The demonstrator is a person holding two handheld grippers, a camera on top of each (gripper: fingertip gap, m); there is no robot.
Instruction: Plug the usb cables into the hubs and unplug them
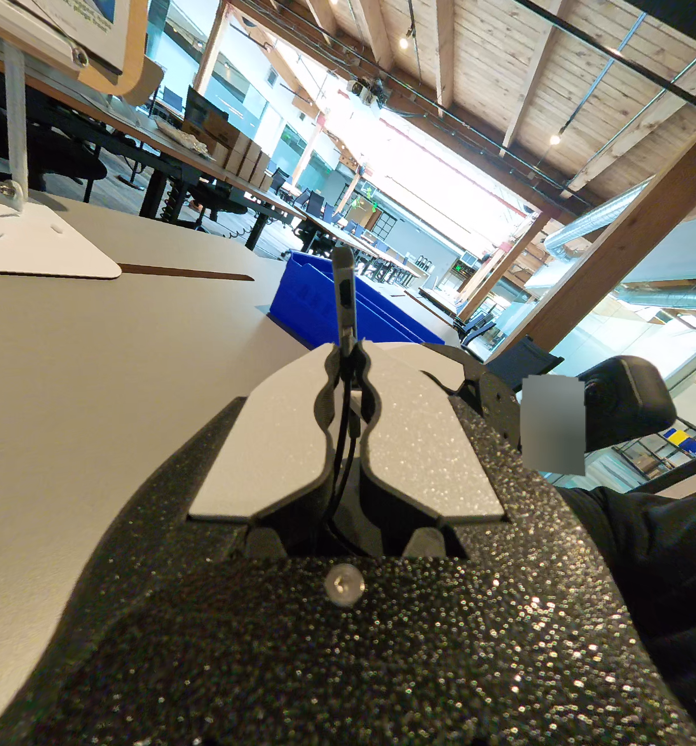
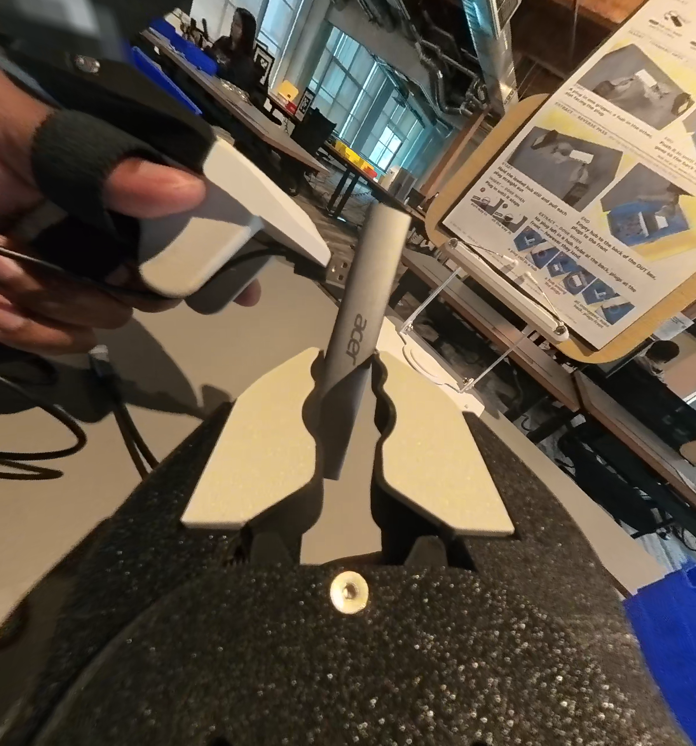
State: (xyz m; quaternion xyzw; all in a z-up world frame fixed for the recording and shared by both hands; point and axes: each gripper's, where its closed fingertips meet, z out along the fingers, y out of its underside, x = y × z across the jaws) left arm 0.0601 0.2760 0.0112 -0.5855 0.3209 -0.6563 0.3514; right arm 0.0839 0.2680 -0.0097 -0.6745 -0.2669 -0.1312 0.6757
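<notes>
While I watch the right wrist feed, the right tongs (image 2: 346,359) are pinching the grey hub (image 2: 362,290) by its lower half, so it stands tilted up and to the right above the counter (image 2: 225,355). Its face carries a brand logo in dark letters running along its length; I leave the word unread.

From the upper left, a hand (image 2: 35,226) with a black strap over one finger brings in the other tool. The metal tip of the usb plug (image 2: 336,271) meets the hub's left edge; I cannot tell whether it sits in a port.

On the left feed, the left tongs (image 1: 348,347) are pressed together on that plug, its black cable (image 1: 344,424) trailing back between the fingers. The hub rises edge-on just past the tips.

A blue bin (image 1: 318,306) sits behind on the counter. An instruction board (image 2: 560,181) with photos and printed captions stands at right.
</notes>
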